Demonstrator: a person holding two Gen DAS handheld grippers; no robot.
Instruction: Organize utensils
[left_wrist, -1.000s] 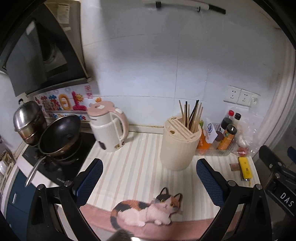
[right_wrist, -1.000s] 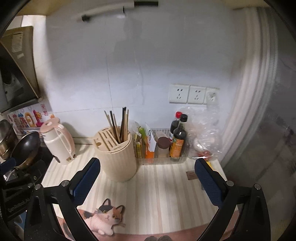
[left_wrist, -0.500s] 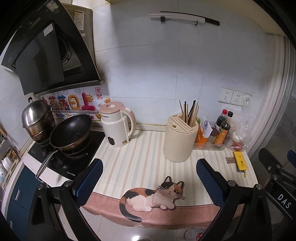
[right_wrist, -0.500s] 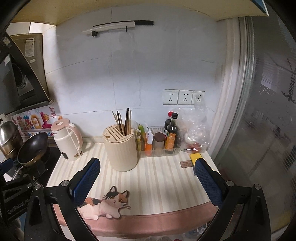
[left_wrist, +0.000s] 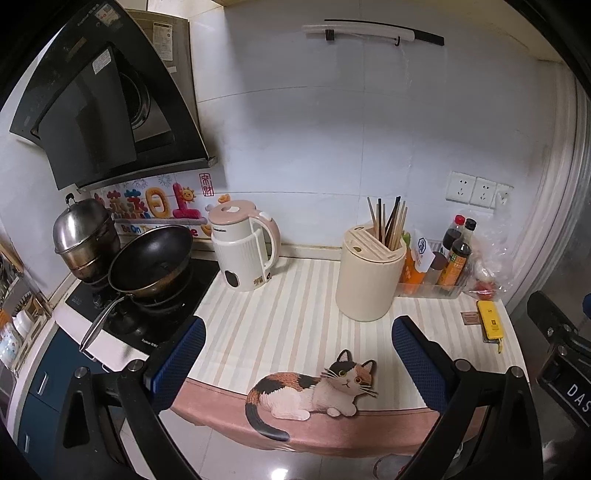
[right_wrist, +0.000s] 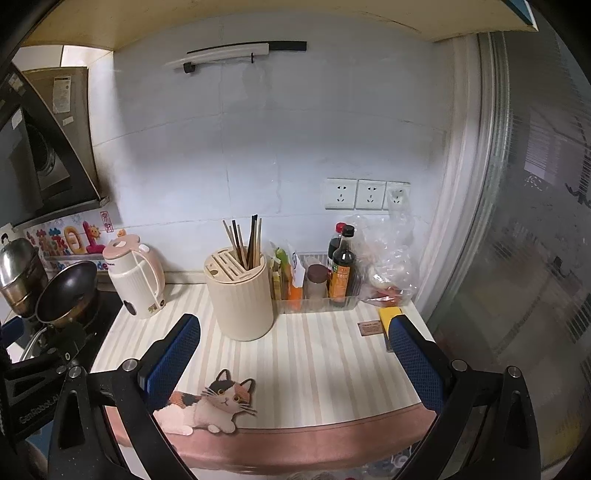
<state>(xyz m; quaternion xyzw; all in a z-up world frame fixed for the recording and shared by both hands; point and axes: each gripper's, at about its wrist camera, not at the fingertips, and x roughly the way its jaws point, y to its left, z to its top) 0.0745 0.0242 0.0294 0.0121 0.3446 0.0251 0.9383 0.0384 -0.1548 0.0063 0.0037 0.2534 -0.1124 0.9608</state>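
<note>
Both our tongs hang spread and empty short of the counter. The chopsticks (right_wrist: 245, 243) stand upright in the holder (right_wrist: 240, 295), ahead-left of our right gripper (right_wrist: 293, 363), ahead-right of our left gripper (left_wrist: 295, 363)

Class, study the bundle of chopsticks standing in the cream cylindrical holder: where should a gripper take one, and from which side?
Grip the chopsticks by their exposed upper ends, coming from above. They stand near upright, fanned apart, with their lower halves sunk in the cream cylindrical holder; only the tops are reachable.
</note>
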